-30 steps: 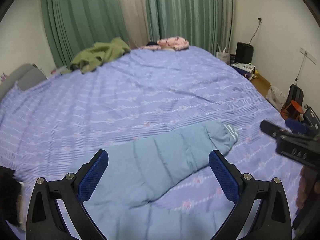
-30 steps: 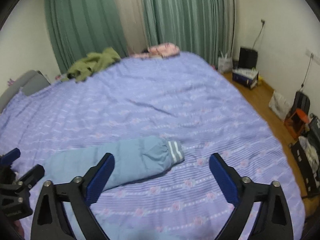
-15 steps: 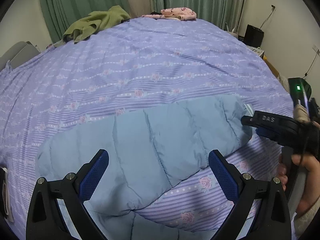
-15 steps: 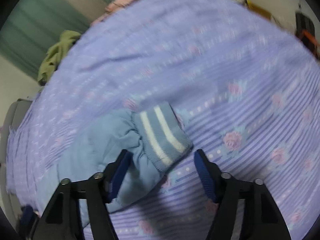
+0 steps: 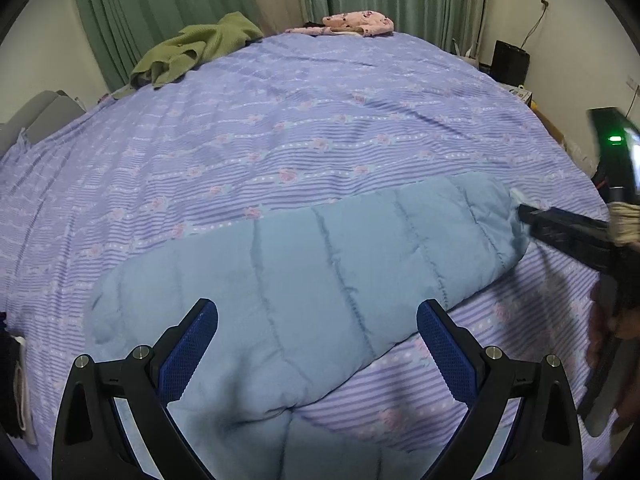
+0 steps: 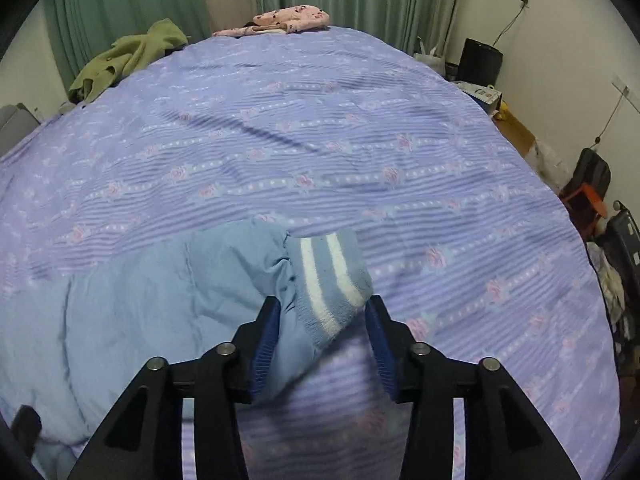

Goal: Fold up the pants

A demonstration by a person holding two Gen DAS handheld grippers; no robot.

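Note:
Light blue padded pants (image 5: 320,264) lie flat across the purple flowered bedspread (image 5: 320,120), one leg reaching right. My left gripper (image 5: 318,312) hovers open and wide over the thick end of that leg, its blue pads (image 5: 192,352) clear of the fabric. In the right wrist view the same pants (image 6: 140,300) end in a blue-and-white striped cuff (image 6: 328,276). My right gripper (image 6: 322,308) straddles that cuff and its jaws are closing, with the cuff and some leg fabric between them. Seen from the left wrist, the right gripper (image 5: 560,228) sits at the leg's far end.
A green garment (image 5: 192,52) and a pink garment (image 5: 356,24) lie at the bed's far edge before green curtains. A black box (image 6: 480,60), bags and an orange-and-black item (image 6: 588,192) stand along the right wall. A person's hand (image 5: 616,320) holds the right gripper.
Both grippers dropped toward the bed. The right gripper moved onto the striped cuff and narrowed its jaws around it. The left gripper stayed wide open over the pant leg.

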